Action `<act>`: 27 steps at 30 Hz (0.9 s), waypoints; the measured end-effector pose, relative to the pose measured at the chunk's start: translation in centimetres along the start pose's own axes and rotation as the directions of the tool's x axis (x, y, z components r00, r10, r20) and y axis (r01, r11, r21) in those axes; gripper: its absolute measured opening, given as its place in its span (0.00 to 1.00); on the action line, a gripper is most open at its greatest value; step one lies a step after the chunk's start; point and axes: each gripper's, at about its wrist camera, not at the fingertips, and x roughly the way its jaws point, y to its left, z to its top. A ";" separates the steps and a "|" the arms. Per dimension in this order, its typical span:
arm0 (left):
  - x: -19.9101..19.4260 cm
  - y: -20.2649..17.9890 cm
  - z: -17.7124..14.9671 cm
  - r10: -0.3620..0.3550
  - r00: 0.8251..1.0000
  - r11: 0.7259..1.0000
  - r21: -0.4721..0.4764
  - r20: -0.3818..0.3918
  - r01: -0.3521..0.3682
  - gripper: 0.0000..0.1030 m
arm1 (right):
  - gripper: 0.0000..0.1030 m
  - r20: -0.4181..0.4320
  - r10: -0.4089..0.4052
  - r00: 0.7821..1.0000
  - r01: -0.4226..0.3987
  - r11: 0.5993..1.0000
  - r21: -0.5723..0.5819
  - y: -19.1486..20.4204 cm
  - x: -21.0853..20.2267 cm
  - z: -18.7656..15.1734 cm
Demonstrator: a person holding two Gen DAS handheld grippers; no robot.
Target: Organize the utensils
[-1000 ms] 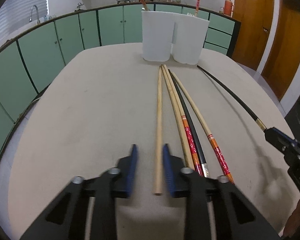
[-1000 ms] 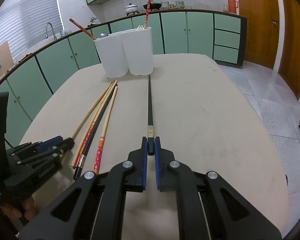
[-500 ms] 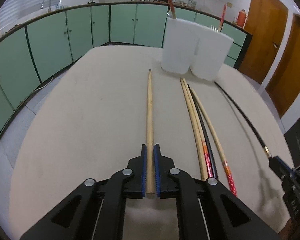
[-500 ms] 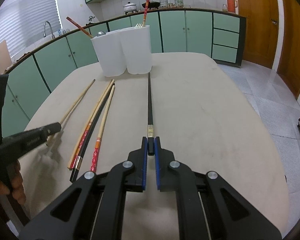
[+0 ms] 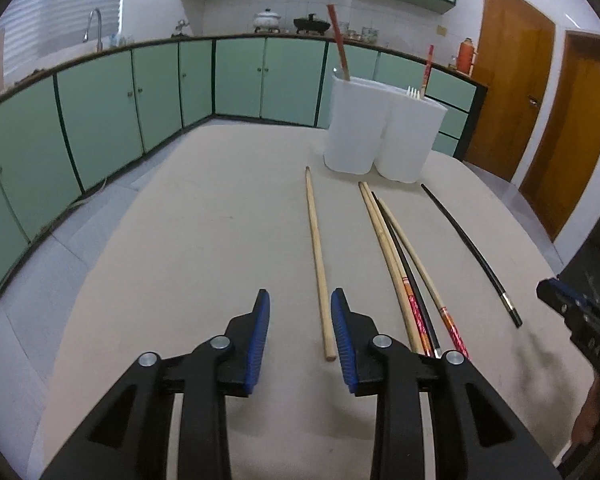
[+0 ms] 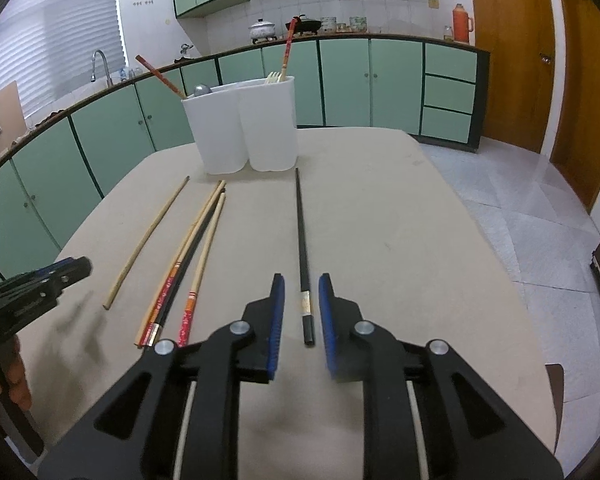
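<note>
My left gripper (image 5: 300, 316) is open and empty; a plain wooden chopstick (image 5: 317, 252) lies on the table between its fingers, nearer the right one. My right gripper (image 6: 302, 300) is open; a black chopstick (image 6: 301, 240) lies on the table with its near end between the fingers. A bundle of three chopsticks (image 5: 400, 264), two with red-patterned ends and one black, lies between the two singles; it also shows in the right wrist view (image 6: 192, 256). Two white utensil holders (image 5: 380, 132) stand at the far end and hold a few utensils.
The beige table (image 5: 204, 240) ends at a rounded edge with grey tile floor around it. Green cabinets run along the back wall and left. Wooden doors (image 5: 540, 120) stand at the right. The right gripper shows at the left view's right edge (image 5: 568, 312).
Both grippers have opened and let go of their chopsticks. The wooden chopstick was moved left, apart from the bundle, and now lies on the table. The black chopstick lies where it was.
</note>
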 end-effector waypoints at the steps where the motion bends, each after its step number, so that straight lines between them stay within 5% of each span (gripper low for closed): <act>1: -0.2 0.1 -0.1 0.004 1.000 1.000 0.003 0.008 -0.004 0.31 | 0.17 0.002 -0.004 1.000 0.004 1.000 0.007 -0.3 0.0 -0.1; 8: -1.9 0.6 -0.7 0.014 0.997 1.000 0.010 0.075 -0.014 0.44 | 0.17 0.019 -0.006 1.000 0.006 1.000 0.017 -1.3 -0.4 -0.2; 16: -3.4 2.2 -0.9 0.050 0.990 0.998 -0.045 0.129 -0.044 0.46 | 0.17 0.038 -0.011 0.999 0.011 1.000 0.008 -1.3 -0.9 -0.2; 27: -2.4 0.3 -1.7 0.020 0.994 0.999 -0.033 0.106 -0.017 0.46 | 0.17 0.022 0.012 1.000 -0.011 1.000 -0.011 -0.6 -0.7 -1.2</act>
